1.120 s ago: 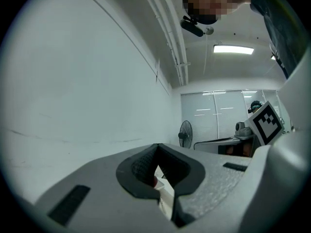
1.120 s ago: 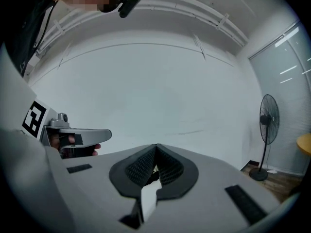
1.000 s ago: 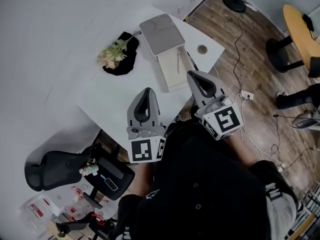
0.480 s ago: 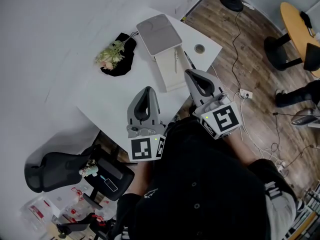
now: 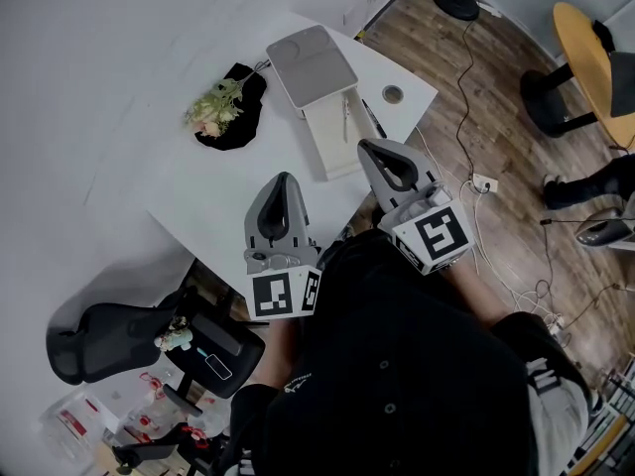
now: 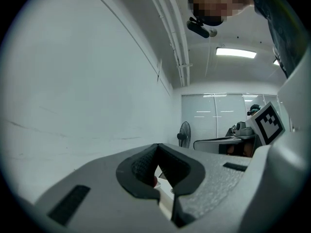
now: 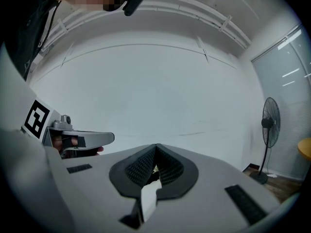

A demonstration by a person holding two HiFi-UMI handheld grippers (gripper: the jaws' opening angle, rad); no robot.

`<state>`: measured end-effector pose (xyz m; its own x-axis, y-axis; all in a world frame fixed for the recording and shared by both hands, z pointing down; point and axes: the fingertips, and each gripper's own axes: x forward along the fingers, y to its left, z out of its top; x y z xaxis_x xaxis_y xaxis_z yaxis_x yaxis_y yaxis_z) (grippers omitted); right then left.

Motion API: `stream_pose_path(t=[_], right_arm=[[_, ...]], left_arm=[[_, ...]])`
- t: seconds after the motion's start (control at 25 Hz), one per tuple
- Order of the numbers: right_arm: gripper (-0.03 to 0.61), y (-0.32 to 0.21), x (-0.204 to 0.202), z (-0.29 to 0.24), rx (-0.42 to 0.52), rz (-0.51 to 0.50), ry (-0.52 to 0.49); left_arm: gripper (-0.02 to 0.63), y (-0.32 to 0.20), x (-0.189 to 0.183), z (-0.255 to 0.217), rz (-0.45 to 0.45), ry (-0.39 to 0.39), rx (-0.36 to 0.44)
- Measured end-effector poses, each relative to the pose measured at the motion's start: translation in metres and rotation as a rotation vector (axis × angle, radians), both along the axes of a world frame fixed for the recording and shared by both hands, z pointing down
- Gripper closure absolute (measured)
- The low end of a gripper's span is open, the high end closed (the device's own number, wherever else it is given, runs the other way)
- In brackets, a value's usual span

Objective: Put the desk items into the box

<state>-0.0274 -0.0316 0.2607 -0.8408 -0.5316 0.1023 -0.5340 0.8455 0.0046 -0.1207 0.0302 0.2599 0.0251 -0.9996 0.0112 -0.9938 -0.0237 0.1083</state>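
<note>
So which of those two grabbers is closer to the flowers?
Left. The left gripper sits below and right of the flowers in the head view; the right gripper is farther right, by the box.

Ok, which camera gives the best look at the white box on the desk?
The head view: it looks down on the whole white box on the desk, beside the flowers. Both gripper views face the wall and ceiling, so neither clearly shows the box.
</note>
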Motion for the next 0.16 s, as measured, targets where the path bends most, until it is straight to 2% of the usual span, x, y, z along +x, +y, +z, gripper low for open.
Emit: stream_pose_path(t=[0.16], right_arm=[[0.580,0.0017,-0.0008,0.0012,0.000,0.003,0.003]], left_arm=[[0.606,0.0007,0.0004,0.0053,0.009,0.007,-0.013]])
